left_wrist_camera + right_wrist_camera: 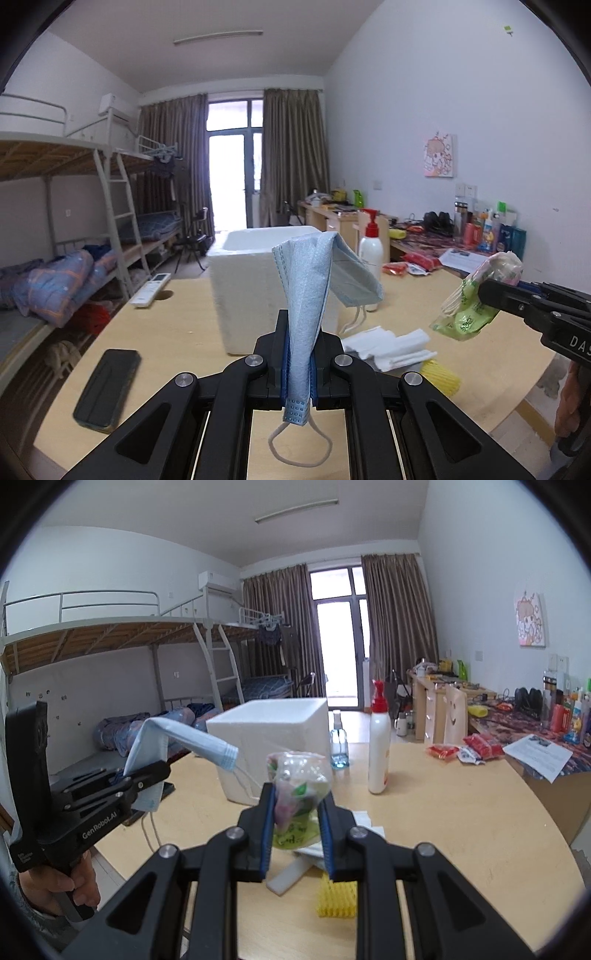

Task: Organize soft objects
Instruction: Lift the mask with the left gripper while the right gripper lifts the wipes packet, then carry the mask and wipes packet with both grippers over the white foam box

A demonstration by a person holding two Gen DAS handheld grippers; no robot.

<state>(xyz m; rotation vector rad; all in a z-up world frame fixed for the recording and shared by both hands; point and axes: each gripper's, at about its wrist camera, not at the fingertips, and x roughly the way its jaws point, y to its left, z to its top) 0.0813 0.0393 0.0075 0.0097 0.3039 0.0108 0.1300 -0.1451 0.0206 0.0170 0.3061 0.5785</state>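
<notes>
My left gripper [298,332] is shut on a light blue face mask [314,269], held above the wooden table [177,325]; the mask folds over and its ear loop hangs below the jaws. It also shows in the right wrist view [184,738] at left. My right gripper [297,805] is shut on a green and clear plastic packet [299,786], also seen in the left wrist view [476,295] at right. A white foam box [255,273] [273,734], open on top, stands on the table ahead of both grippers.
White foam pieces [388,347] and a yellow spiky sponge [336,897] lie on the table under the grippers. A black phone [107,391], a remote [151,290], a white pump bottle [378,749], a small spray bottle [338,746] and red snack packets [461,751] also sit there.
</notes>
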